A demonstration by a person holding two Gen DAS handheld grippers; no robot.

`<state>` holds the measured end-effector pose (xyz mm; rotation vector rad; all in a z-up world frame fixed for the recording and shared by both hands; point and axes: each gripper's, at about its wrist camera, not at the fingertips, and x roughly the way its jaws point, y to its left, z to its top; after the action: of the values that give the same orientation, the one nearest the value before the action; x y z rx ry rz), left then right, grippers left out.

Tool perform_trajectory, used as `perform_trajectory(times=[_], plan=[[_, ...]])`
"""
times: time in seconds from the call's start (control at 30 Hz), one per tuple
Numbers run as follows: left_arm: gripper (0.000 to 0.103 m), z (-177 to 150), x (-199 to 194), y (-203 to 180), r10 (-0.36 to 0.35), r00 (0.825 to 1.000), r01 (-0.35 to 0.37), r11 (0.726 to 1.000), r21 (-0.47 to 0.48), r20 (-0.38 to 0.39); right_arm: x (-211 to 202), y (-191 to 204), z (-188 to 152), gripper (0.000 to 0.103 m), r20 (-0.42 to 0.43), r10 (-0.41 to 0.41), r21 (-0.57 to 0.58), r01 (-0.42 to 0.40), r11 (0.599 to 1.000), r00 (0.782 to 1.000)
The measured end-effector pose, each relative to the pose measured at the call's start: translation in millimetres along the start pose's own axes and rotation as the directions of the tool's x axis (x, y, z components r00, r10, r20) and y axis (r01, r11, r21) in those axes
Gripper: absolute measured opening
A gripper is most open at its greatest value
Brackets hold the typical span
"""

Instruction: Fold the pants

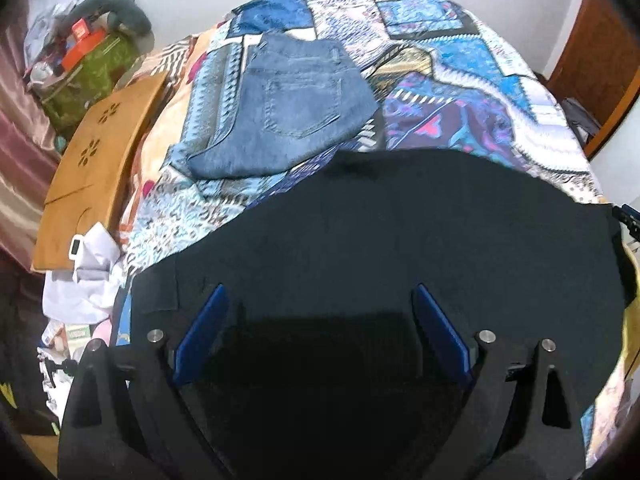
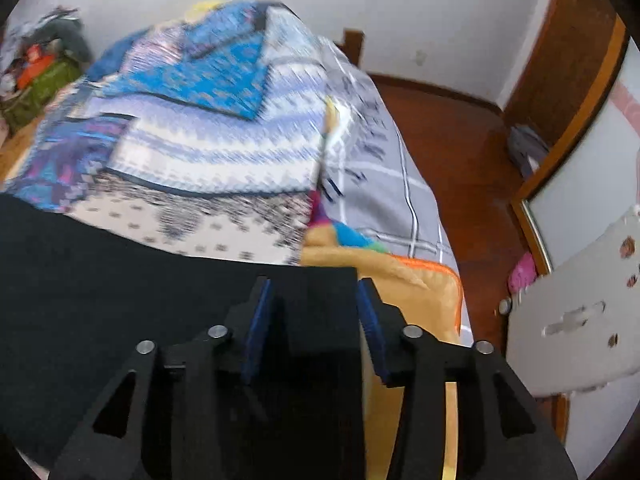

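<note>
Black pants (image 1: 380,232) lie spread across the near part of a bed with a patterned blue quilt (image 1: 460,80). My left gripper (image 1: 320,296) is open, its blue pads (image 1: 200,332) wide apart just above the black cloth. In the right wrist view the black pants (image 2: 120,272) fill the lower left. My right gripper (image 2: 314,292) is open, its jaws either side of the pants' right corner at the bed's edge; the blue pads (image 2: 258,320) are not pressed on the cloth. A folded pair of blue jeans (image 1: 284,108) lies farther back on the quilt.
A wooden board (image 1: 92,168) lies at the bed's left edge, with white cloth (image 1: 88,276) below it and a cluttered green box (image 1: 84,68) behind. To the right are a grey checked sheet (image 2: 380,184), red-brown floor (image 2: 452,136), a wooden door (image 2: 568,52) and a white panel (image 2: 572,320).
</note>
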<state>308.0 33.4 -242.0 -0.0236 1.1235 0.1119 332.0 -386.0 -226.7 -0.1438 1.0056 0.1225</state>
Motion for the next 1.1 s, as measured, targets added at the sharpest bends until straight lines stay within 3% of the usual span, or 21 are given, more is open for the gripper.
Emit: perform_trajectory(times=[0.1, 0.2, 0.27, 0.37, 0.5, 0.63, 0.77, 0.93, 1.1], plan=[[0.094, 5.1, -8.1, -12.0, -0.028, 0.999, 0.028, 1.0, 0.015, 0.03, -21.6, 19.7, -5.0, 0.067, 0.048, 0.064, -0.023, -0.063, 0.998, 0.997], [0.097, 4.3, -3.7, -30.9, -0.06, 0.998, 0.059, 0.996, 0.069, 0.011, -20.2, 37.0, -20.4, 0.068, 0.022, 0.148, -0.02, -0.148, 0.989, 0.989], [0.098, -3.0, 6.5, -41.2, -0.023, 1.0, 0.025, 0.992, 0.122, -0.018, -13.0, 48.3, -37.9, 0.068, -0.017, 0.164, -0.022, -0.164, 0.986, 0.986], [0.103, -13.7, 3.3, -36.6, -0.031, 1.0, 0.031, 0.993, 0.117, 0.003, -8.0, 56.5, -67.6, 0.067, -0.072, 0.174, 0.002, -0.175, 0.985, 0.982], [0.103, -29.4, -3.9, -21.4, -0.086, 0.996, 0.086, 0.991, 0.1, 0.004, -26.3, 40.4, -99.3, 0.068, -0.039, 0.196, 0.115, -0.19, 0.975, 0.98], [0.103, -51.1, -14.5, -13.1, -0.088, 0.996, 0.085, 0.992, 0.091, 0.023, -48.3, 38.8, -119.8, 0.069, -0.021, 0.168, 0.146, -0.164, 0.976, 0.985], [0.103, -63.5, -24.9, -6.2, -0.073, 0.997, 0.072, 0.994, 0.081, 0.016, -60.4, 29.7, -134.0, 0.072, -0.045, 0.229, 0.237, -0.212, 0.948, 0.972], [0.103, -64.4, -37.9, -11.2, -0.036, 0.999, 0.035, 0.993, 0.114, 0.002, -77.2, 25.9, -148.3, 0.072, 0.025, 0.264, 0.318, -0.258, 0.912, 0.964], [0.103, -50.0, -49.2, -27.1, -0.145, 0.989, 0.144, 0.986, 0.087, 0.01, -71.2, 15.0, -148.7, 0.079, 0.093, 0.279, 0.468, -0.29, 0.835, 0.956]])
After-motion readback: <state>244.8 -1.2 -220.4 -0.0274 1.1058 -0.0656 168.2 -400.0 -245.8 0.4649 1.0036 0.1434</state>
